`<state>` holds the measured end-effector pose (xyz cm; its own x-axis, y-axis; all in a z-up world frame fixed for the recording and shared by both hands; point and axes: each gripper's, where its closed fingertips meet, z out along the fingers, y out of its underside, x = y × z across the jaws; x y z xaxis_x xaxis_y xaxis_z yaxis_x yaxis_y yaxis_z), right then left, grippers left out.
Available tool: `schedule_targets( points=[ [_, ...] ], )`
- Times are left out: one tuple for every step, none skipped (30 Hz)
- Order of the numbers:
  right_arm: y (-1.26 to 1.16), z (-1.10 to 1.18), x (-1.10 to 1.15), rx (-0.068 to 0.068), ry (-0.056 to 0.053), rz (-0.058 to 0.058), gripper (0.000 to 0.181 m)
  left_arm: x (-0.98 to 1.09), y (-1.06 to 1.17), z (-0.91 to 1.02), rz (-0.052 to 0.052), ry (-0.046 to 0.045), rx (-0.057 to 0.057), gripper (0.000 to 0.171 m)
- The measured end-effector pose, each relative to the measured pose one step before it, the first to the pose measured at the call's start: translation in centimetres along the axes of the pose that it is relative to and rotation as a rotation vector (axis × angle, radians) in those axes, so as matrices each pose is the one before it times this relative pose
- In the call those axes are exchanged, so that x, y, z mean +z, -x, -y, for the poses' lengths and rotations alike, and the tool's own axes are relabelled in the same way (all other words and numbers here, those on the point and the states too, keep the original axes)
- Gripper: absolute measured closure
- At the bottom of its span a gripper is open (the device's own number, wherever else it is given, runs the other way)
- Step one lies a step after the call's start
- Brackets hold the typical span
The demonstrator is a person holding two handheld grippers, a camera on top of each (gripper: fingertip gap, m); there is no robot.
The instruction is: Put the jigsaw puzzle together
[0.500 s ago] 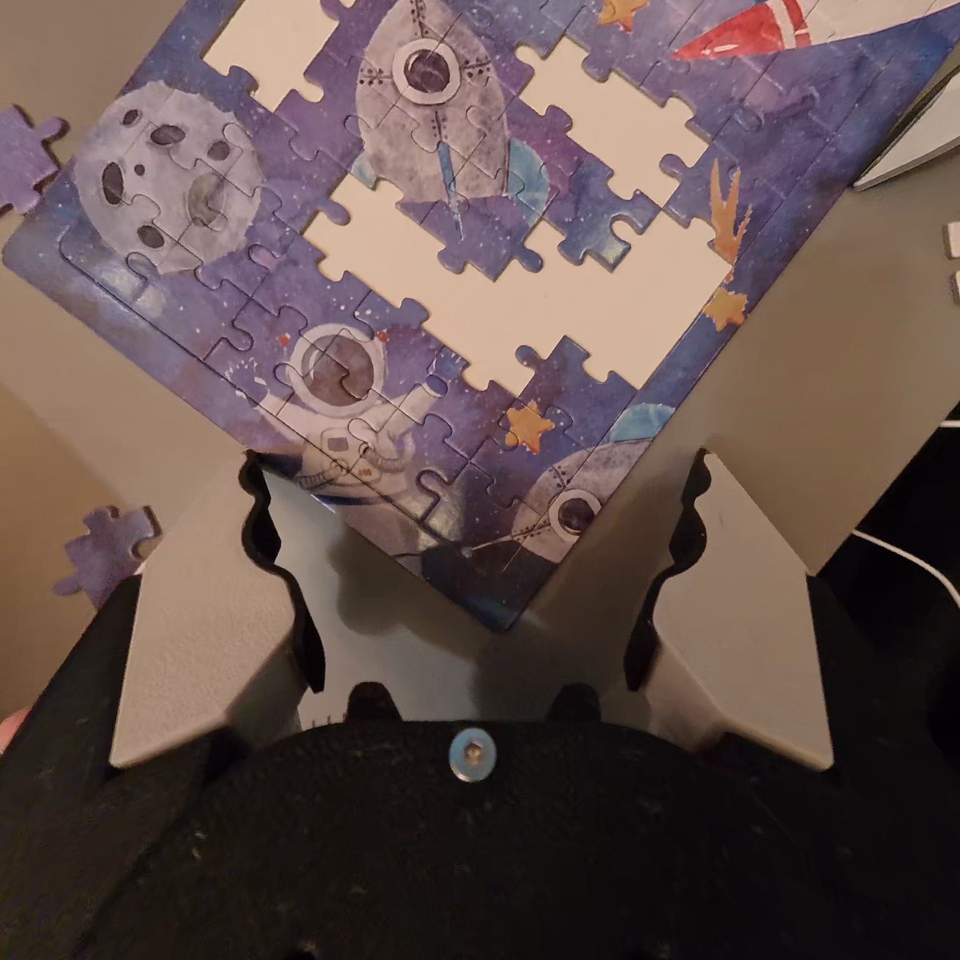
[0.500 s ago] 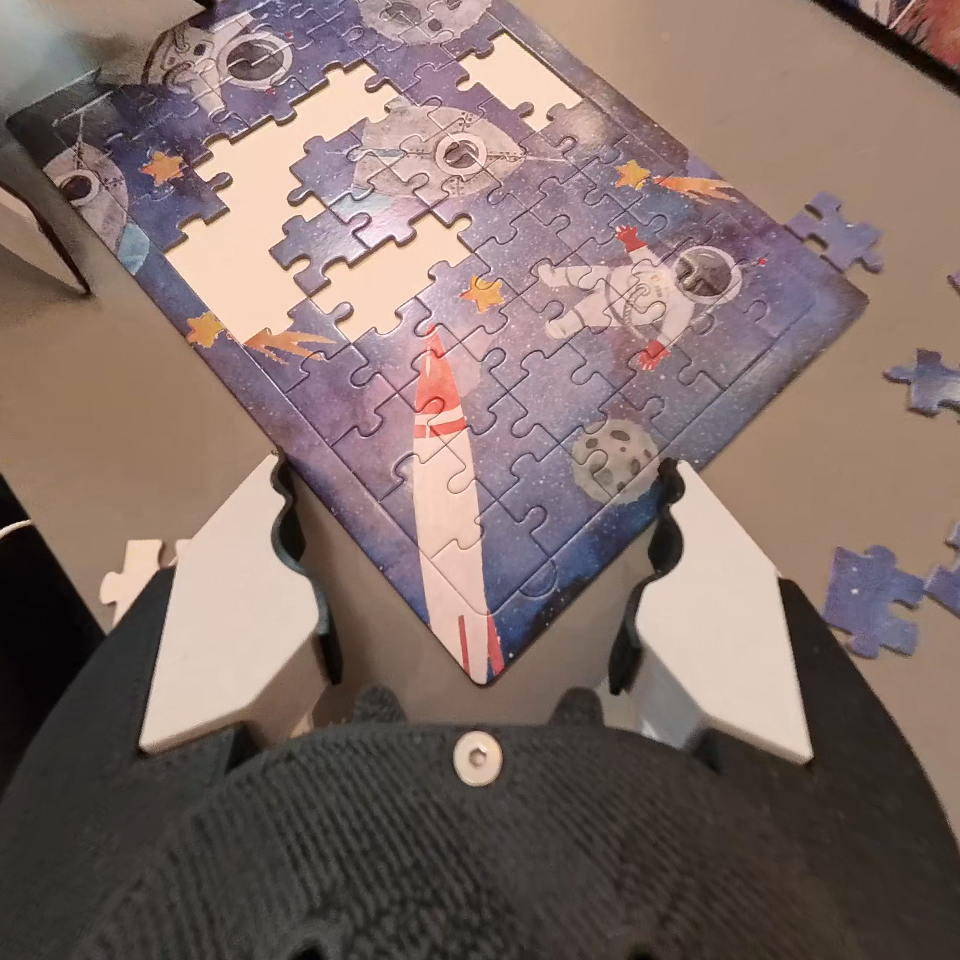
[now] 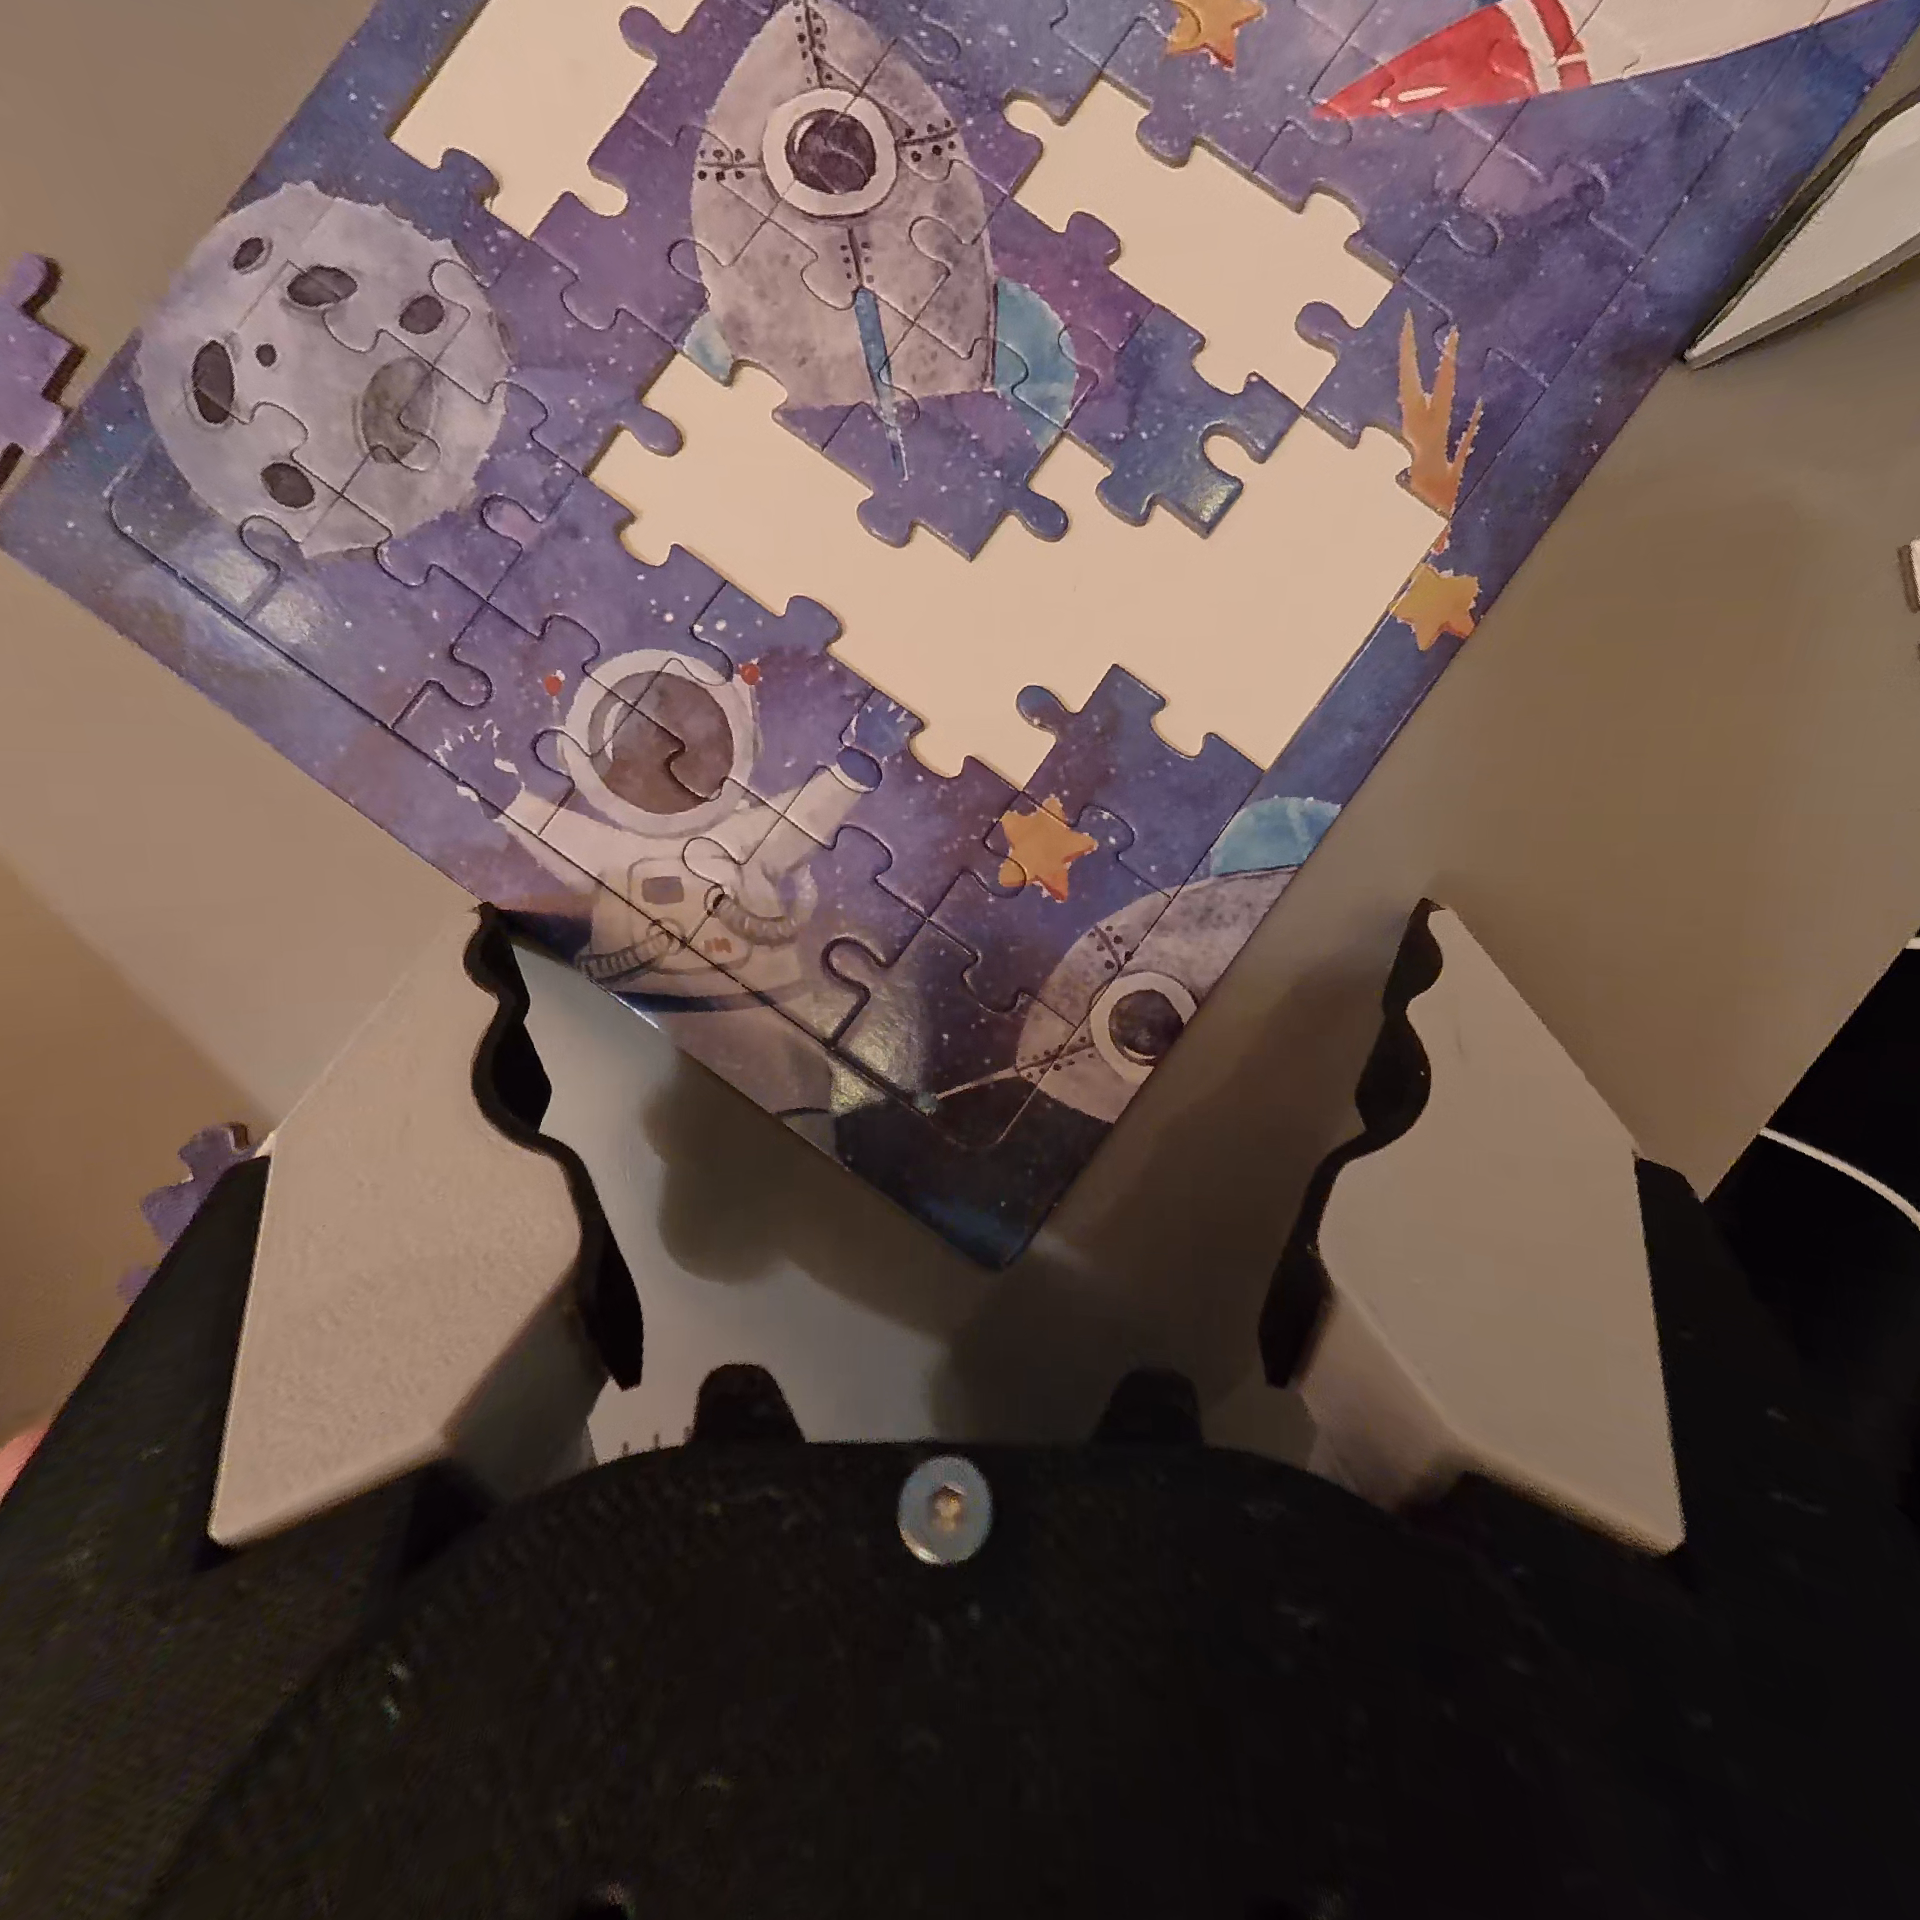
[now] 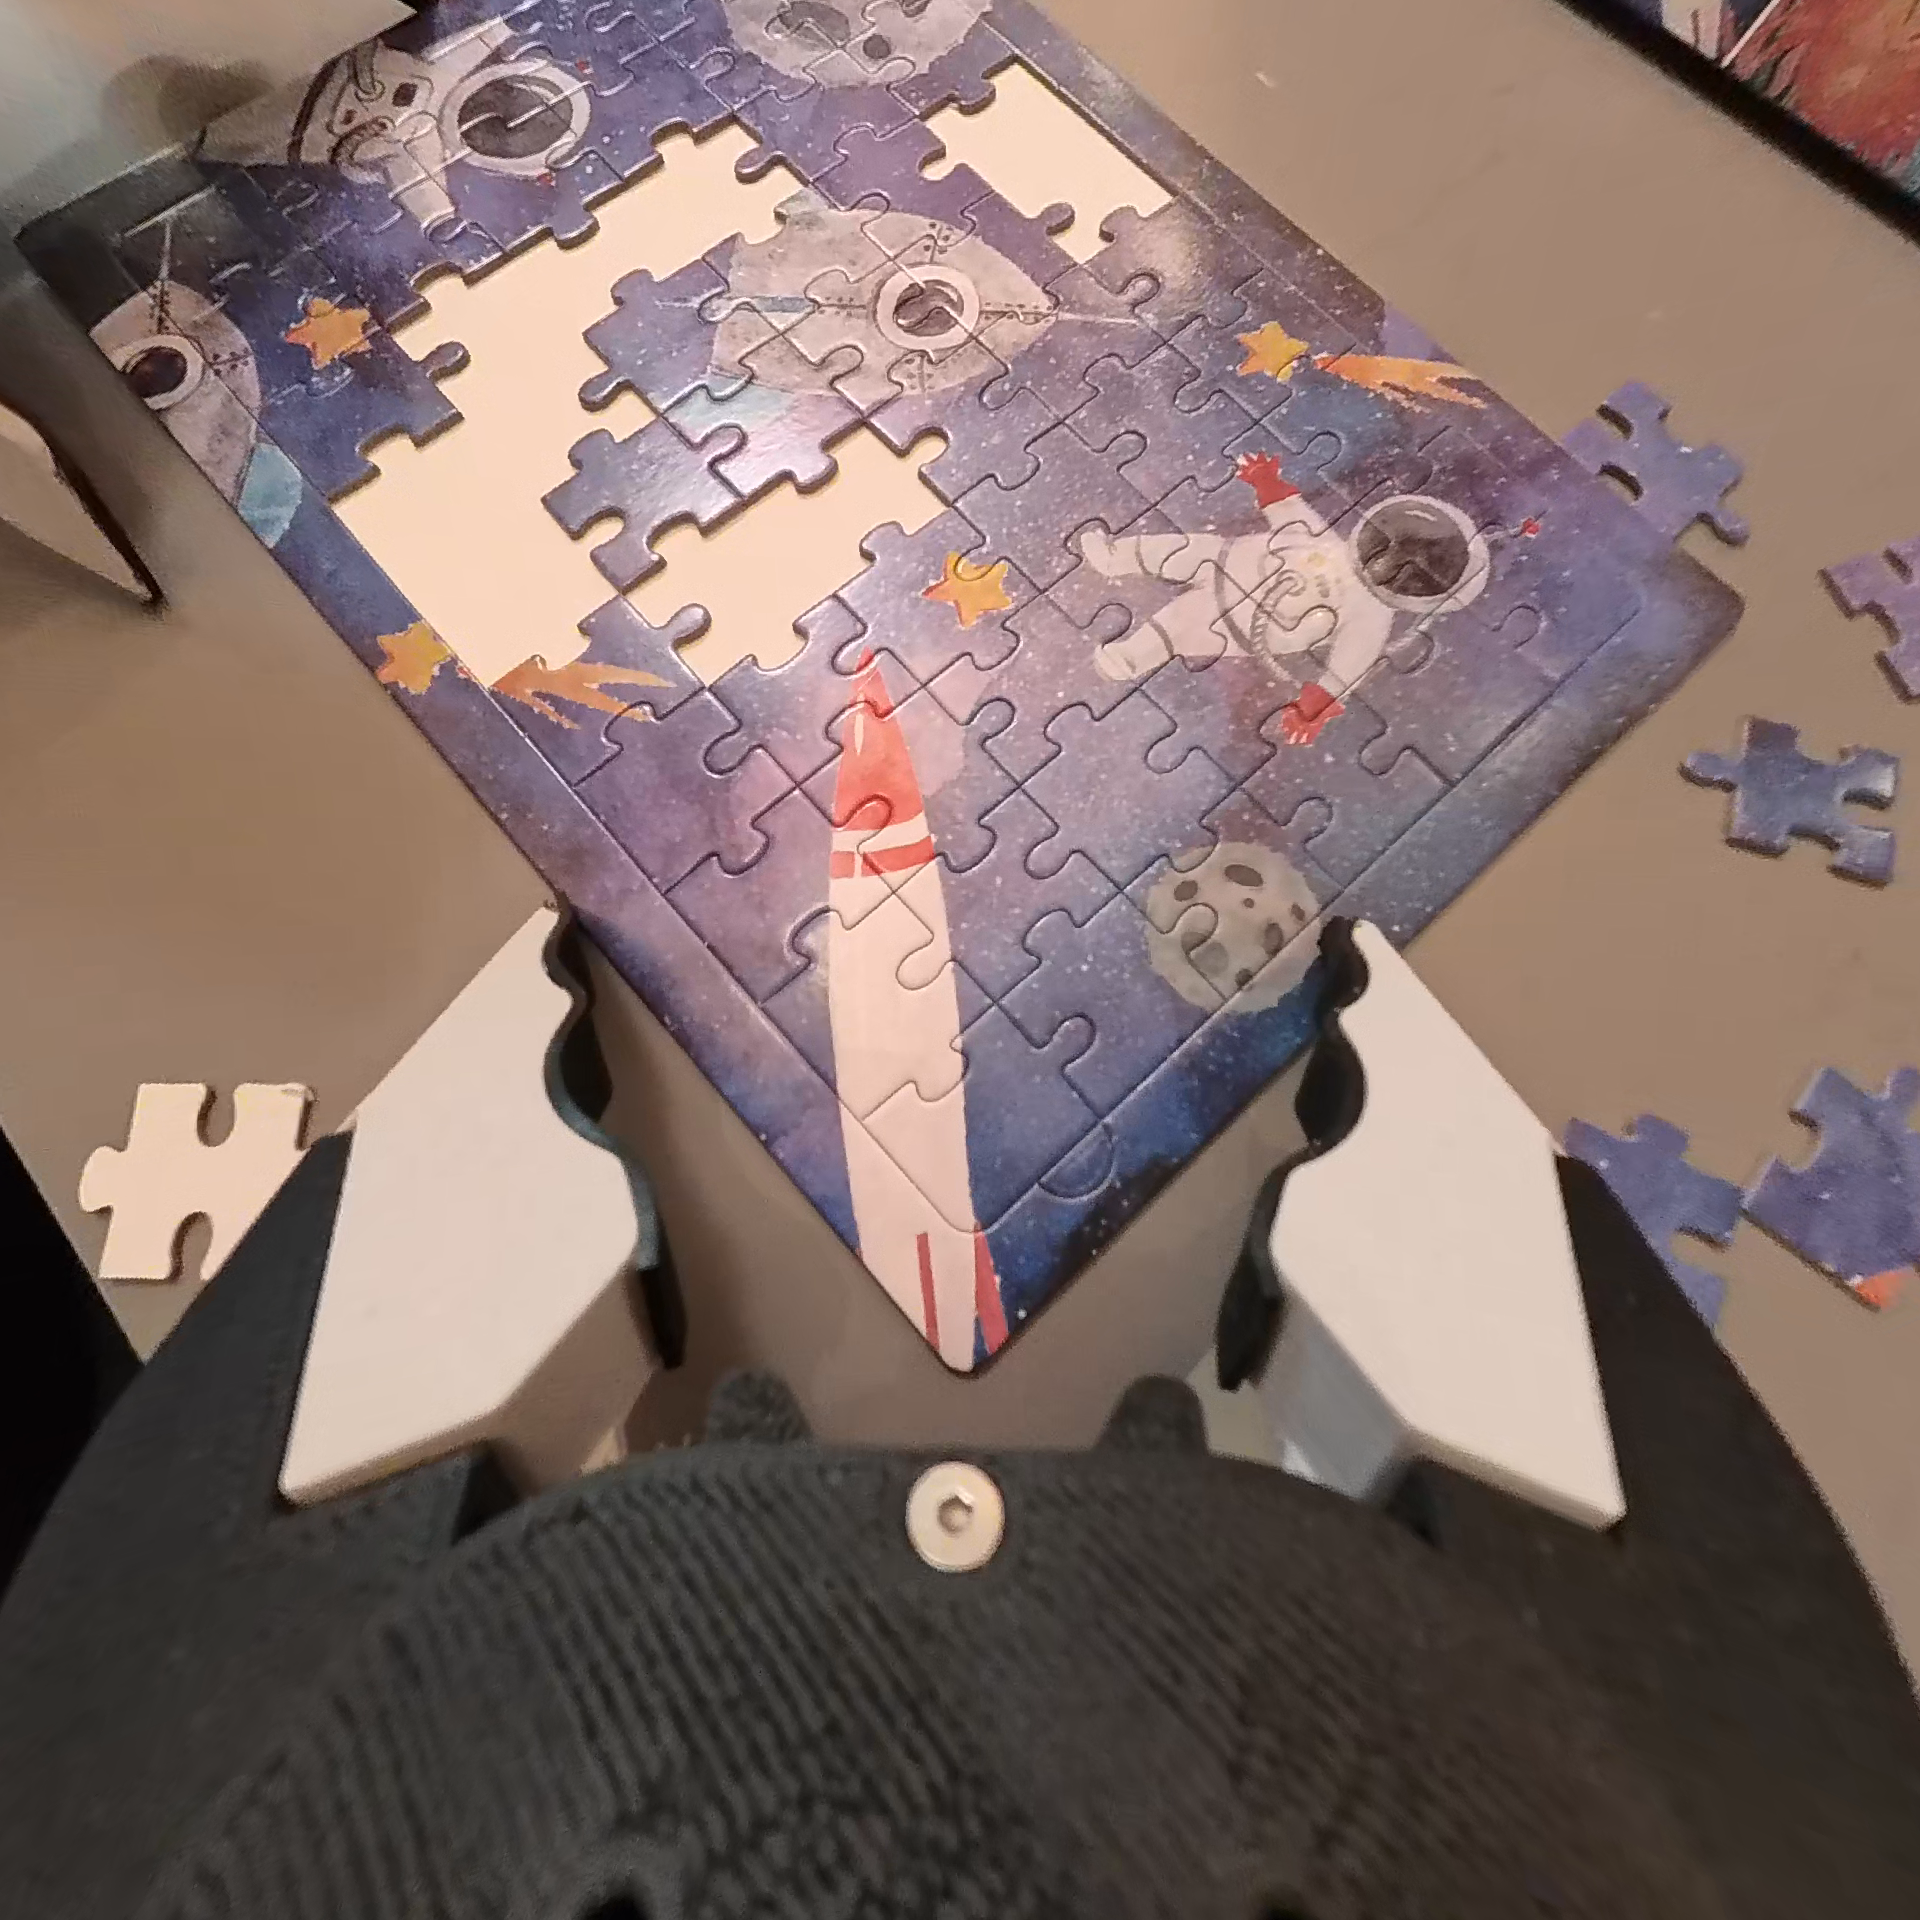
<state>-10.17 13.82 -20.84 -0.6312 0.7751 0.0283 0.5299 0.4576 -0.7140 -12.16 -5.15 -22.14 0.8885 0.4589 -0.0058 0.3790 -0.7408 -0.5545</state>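
Right gripper (image 4: 951, 1081), lower frame: jaws spread, empty, straddling the near corner of the puzzle (image 4: 1091, 769). Left gripper (image 3: 956, 1081): likewise spread and empty at the opposite corner. Puzzle lies flat on the table (image 4: 208, 790), mostly filled; cream gaps (image 4: 520, 499) sit upper left in the right view. A face-down piece (image 4: 182, 1174) lies lower left, loose pieces (image 4: 1797, 795) at right edge. Step, probably: between placements. Next: pick a loose piece, match it to a gap.
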Motion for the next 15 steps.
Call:
schedule_targets(
  points=[
    [-0.005,0.072,0.073,-0.0018,0.0018,0.0017,0.045,0.049,-0.014,0.057,-0.0002,-0.00569,-0.0010,0.015],
    [0.030,0.044,0.054,-0.0016,0.0014,0.0018,0.045,0.034,-0.023,0.052,-0.0009,-0.00543,-0.0016,0.014],
    [0.124,0.017,0.028,-0.0024,0.0001,0.0027,0.045,0.023,-0.004,0.030,-0.0004,-0.00356,-0.0012,0.014],
    [0.078,0.088,0.125,-0.0051,-0.0028,0.0053,0.045,-0.003,-0.022,0.004,0.0000,-0.00213,-0.0007,0.014],
    [0.090,0.068,0.125,-0.0042,-0.0038,0.0049,0.045,-0.013,-0.001,0.001,-0.0001,-0.00072,-0.0012,0.014],
    [0.137,0.063,0.075,-0.0042,-0.0019,0.0049,0.045,-0.003,-0.003,-0.005,0.0004,0.00037,-0.0012,0.014],
    [0.129,0.079,0.100,-0.0046,0.0011,0.0052,0.044,-0.017,-0.020,-0.018,0.0005,0.00302,-0.0006,0.014],
    [0.114,0.095,0.119,-0.0043,0.0033,0.0048,0.044,-0.006,-0.043,-0.024,0.0006,0.00432,-0.0009,0.014],
    [0.079,0.088,0.145,-0.0038,0.0040,0.0046,0.044,0.004,-0.005,-0.010,0.0005,0.00438,-0.0004,0.014],
    [0.050,0.093,0.122,-0.0036,0.0040,0.0045,0.043,-0.017,-0.003,-0.021,0.0001,0.00377,0.0002,0.014],
    [0.089,0.084,0.096,-0.0037,0.0041,0.0041,0.042,0.003,-0.009,0.011,-0.0003,0.00332,0.0008,0.014],
    [0.101,0.083,0.125,-0.0027,0.0047,0.0034,0.042,-0.033,-0.014,-0.034,-0.0006,0.00617,0.0012,0.014],
    [0.038,0.039,0.057,-0.0013,0.0049,0.0020,0.042,-0.078,-0.029,-0.046,-0.0016,0.00552,-0.0022,0.015],
    [-0.422,0.143,0.209,-0.0006,0.0062,0.0005,0.042,-0.082,0.009,-0.001,-0.0008,0.00101,-0.0041,0.018],
    [-0.184,0.068,0.098,0.0013,0.0063,-0.0007,0.042,-0.177,0.092,0.192,0.0038,-0.01274,-0.0044,0.022]
  ],
)
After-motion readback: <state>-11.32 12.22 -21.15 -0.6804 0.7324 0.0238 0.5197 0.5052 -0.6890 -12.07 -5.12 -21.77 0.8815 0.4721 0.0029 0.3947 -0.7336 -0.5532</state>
